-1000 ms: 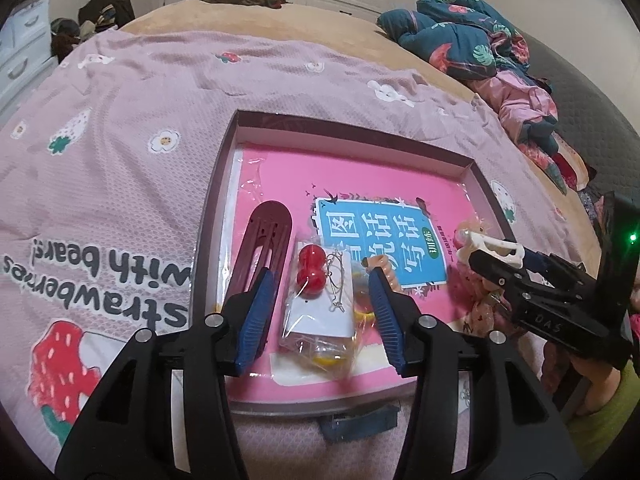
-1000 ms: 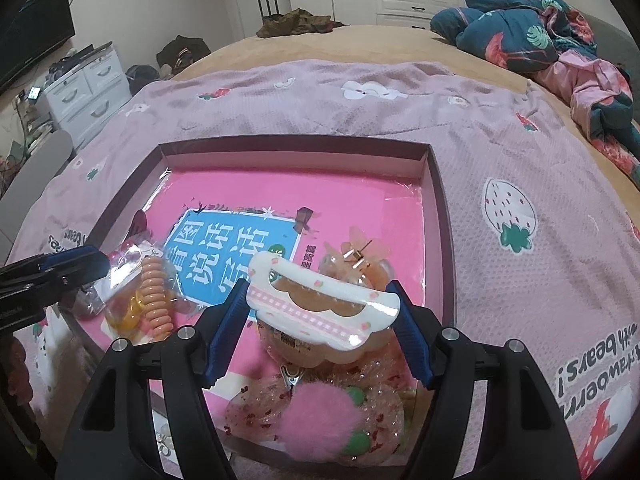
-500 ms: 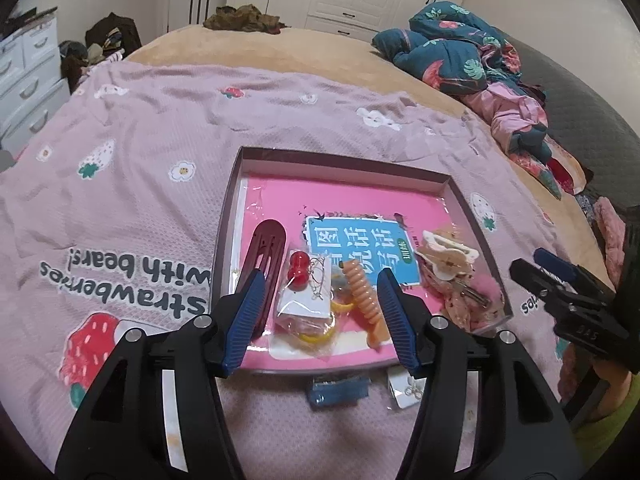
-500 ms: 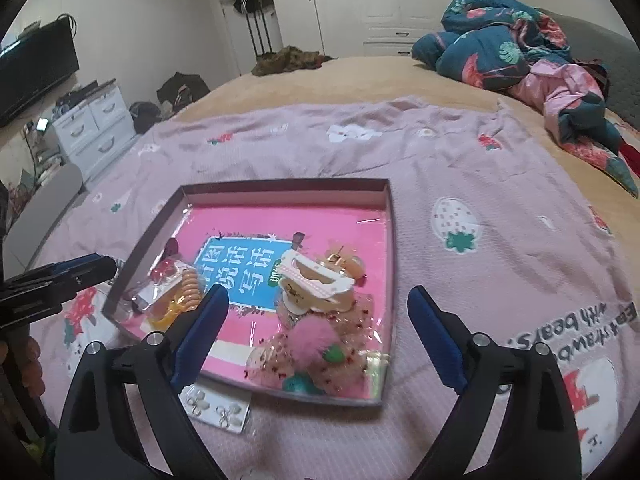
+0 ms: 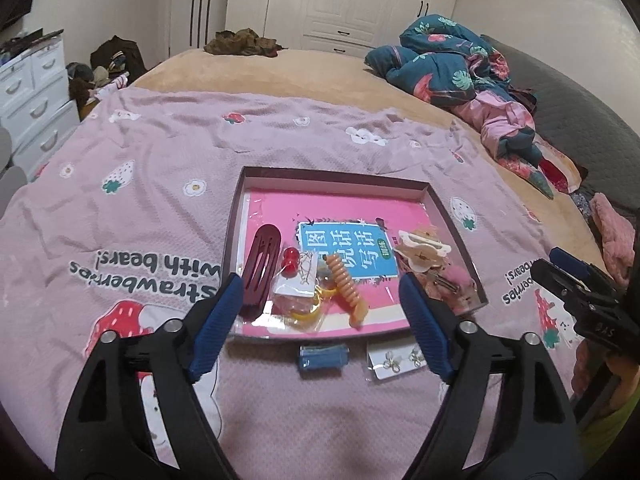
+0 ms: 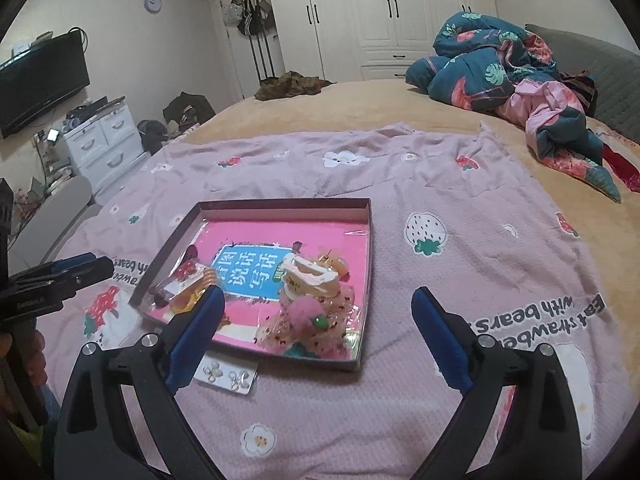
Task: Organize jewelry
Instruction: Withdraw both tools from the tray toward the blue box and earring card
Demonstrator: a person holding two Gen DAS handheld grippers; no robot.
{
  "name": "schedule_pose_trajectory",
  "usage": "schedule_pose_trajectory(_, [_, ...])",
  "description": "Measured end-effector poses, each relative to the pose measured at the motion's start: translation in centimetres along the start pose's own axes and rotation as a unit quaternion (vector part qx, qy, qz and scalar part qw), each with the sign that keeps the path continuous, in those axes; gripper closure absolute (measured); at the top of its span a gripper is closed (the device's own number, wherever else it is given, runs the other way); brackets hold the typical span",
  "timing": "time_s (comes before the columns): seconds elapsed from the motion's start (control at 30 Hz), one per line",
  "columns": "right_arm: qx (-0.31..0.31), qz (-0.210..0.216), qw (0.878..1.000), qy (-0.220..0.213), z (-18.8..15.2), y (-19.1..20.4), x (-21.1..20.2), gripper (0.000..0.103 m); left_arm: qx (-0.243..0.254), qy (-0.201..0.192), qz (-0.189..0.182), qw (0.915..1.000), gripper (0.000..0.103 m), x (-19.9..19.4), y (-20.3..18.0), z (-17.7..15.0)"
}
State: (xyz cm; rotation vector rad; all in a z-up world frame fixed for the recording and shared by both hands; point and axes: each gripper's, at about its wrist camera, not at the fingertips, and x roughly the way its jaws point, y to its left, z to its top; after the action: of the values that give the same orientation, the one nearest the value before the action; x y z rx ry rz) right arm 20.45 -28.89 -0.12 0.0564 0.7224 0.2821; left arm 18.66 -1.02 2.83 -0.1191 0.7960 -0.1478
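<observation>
A shallow tray with a pink liner lies on the bed. In it are a dark red hair clip, red bead earrings on a card, an orange spiral hair tie, a white claw clip and a pink pompom. The tray and white claw clip also show in the right wrist view. A blue item and an earring card lie in front of the tray. My left gripper is open and empty. My right gripper is open and empty.
The bed carries a pink strawberry blanket. A heap of blue and pink bedding lies far right. White drawers and a wall TV stand at the left. The earring card sits by the tray's near corner.
My right gripper let go of the white claw clip, which now lies in the tray. Both grippers opened wider and drew back and up from the tray.
</observation>
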Motion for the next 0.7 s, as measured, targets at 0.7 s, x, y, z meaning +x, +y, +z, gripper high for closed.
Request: schedule_pose_trajectory(0.7, [-0.038,0.051,0.995,0.072,-5.8,5.6,1.7,0.009,-0.022,0.038,0.029,0.9986,0.017,-0.3,3.0,-6.2])
